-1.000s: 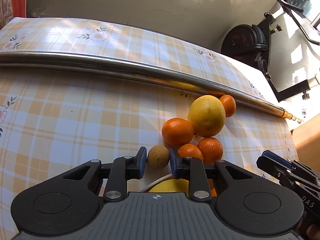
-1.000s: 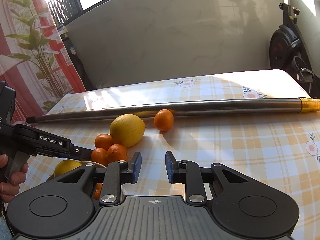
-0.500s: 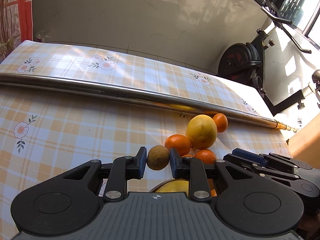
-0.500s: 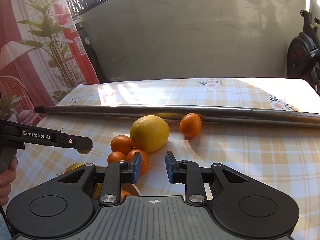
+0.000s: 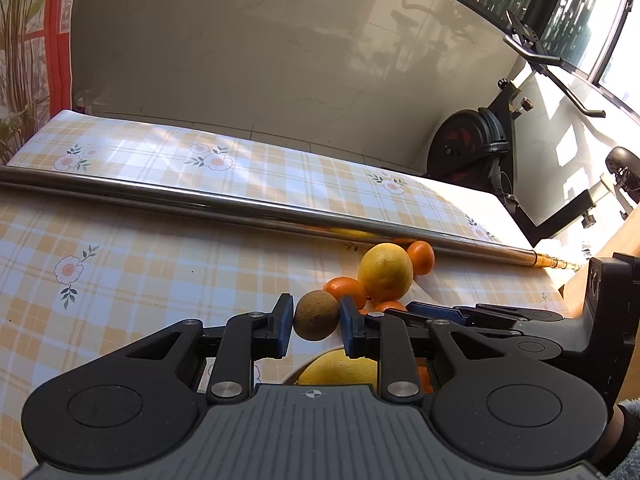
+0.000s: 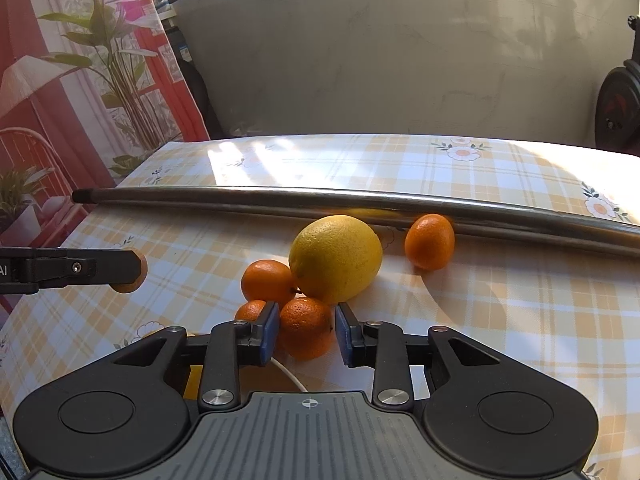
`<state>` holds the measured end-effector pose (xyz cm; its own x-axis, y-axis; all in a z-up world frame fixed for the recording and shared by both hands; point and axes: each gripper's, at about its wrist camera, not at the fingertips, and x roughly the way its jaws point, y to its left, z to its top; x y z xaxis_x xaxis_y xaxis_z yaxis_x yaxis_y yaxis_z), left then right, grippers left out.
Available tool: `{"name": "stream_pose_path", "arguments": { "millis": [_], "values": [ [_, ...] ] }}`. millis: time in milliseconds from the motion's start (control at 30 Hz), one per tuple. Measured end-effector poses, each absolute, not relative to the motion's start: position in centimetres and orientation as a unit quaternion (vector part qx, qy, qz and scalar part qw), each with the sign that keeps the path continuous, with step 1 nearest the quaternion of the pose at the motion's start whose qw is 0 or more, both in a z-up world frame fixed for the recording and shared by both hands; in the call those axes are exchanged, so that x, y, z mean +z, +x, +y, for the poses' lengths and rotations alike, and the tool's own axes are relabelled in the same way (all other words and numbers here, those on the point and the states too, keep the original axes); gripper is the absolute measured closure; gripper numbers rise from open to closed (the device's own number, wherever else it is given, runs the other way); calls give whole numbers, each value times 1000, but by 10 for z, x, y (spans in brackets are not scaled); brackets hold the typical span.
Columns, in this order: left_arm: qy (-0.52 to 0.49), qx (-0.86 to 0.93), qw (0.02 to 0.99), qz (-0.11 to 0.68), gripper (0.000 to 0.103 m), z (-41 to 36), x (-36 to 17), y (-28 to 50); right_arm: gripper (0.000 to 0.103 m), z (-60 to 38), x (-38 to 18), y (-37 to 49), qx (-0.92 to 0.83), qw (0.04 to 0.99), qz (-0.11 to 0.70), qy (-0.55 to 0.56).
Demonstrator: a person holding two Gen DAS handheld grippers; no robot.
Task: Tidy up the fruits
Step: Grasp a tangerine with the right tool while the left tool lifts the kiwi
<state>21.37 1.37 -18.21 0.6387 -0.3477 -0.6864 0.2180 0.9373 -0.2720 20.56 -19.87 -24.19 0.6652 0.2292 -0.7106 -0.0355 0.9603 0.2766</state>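
My left gripper (image 5: 316,320) is shut on a small brown round fruit (image 5: 316,314) and holds it above the checked tablecloth. The right wrist view shows that gripper (image 6: 134,270) from the side at the left, with the brown fruit (image 6: 128,286) in it. My right gripper (image 6: 306,332) hangs over a cluster of tangerines. Its jaws are opening, and one tangerine (image 6: 307,328) sits between them with thin gaps to the pads. A big yellow citrus (image 6: 335,258) lies just behind, and a lone tangerine (image 6: 430,242) rests by the pole.
A long steel pole (image 6: 320,198) lies across the table behind the fruit. A white-rimmed dish (image 5: 294,372) holding a yellow fruit (image 5: 340,368) sits under the grippers. An exercise bike (image 5: 472,148) stands past the table's far right corner.
The left gripper has risen with the brown fruit in it. The right gripper has slid left over the tangerine cluster, and its jaws now stand slightly wider around one tangerine.
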Motion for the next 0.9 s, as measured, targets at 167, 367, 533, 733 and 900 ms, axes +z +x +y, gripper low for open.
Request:
{"name": "stream_pose_path", "arguments": {
  "millis": [167, 367, 533, 733, 900],
  "values": [
    [-89, -157, 901, 395, 77, 18, -181, 202, 75, -198, -243, 206, 70, 903, 405, 127],
    [-95, -153, 902, 393, 77, 21, -181, 193, 78, -201, -243, 201, 66, 904, 399, 140],
    [-98, -150, 901, 394, 77, 23, -182, 186, 78, -203, -239, 191, 58, 908, 392, 139],
    [-102, -152, 902, 392, 77, 25, -182, 178, 78, -215, -236, 177, 31, 915, 383, 126],
    [-105, -151, 902, 390, 77, 25, -184, 175, 78, -224, -240, 169, 7, 916, 391, 91]
  ]
}}
